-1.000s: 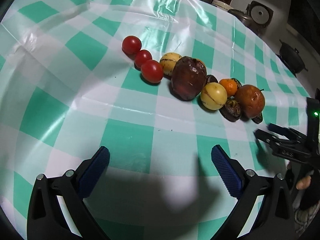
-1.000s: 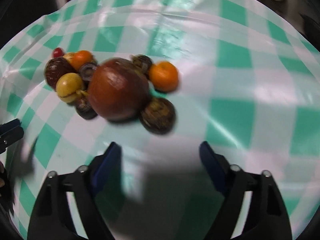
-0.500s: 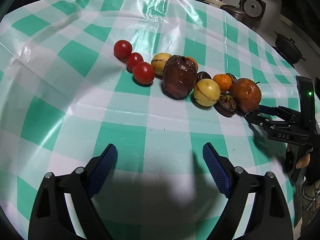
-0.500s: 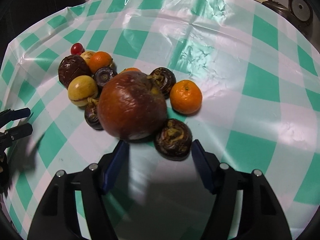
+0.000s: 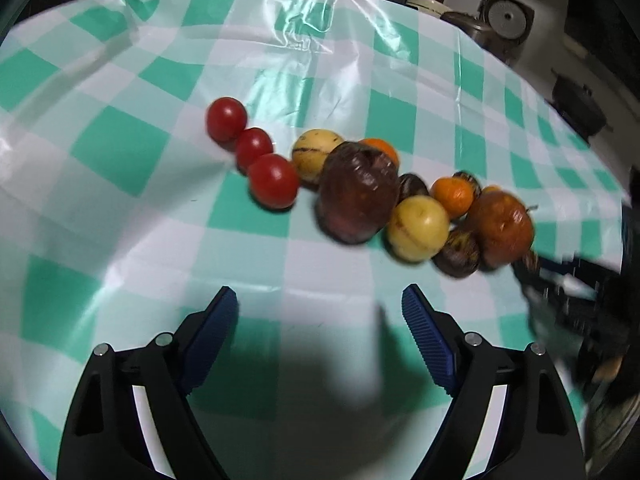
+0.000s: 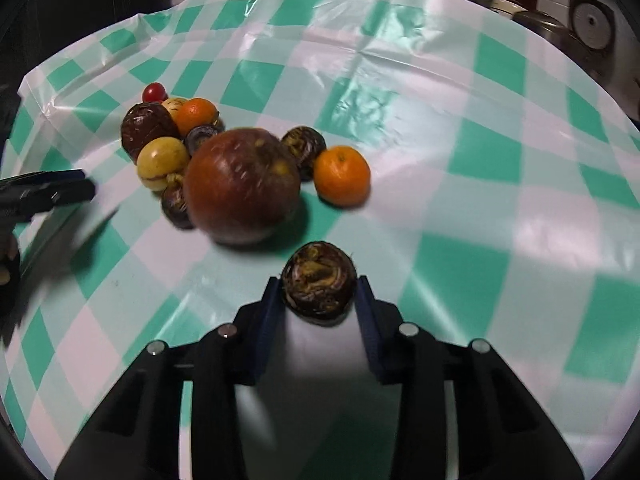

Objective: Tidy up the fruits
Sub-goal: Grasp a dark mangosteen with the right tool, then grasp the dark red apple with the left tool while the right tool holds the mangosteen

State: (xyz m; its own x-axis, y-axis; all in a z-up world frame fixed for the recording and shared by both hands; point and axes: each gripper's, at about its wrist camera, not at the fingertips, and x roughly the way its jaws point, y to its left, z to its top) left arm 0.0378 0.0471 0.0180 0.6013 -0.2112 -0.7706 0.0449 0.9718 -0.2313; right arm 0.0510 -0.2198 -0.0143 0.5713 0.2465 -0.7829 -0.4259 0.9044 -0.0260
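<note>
Beside clustered fruit (image 6: 240, 188), checked tablecloth (image 6: 480, 208).

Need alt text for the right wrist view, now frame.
The right gripper is shut on a small dark brown, wrinkled round fruit above a green-and-white checked plastic tablecloth. Behind it sit a large reddish-brown round fruit, a small orange citrus and more clustered fruit.

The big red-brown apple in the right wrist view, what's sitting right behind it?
Behind the apple peek a dark wrinkled fruit and a purple one. Their lower halves are hidden; anything else directly behind cannot be seen.
</note>
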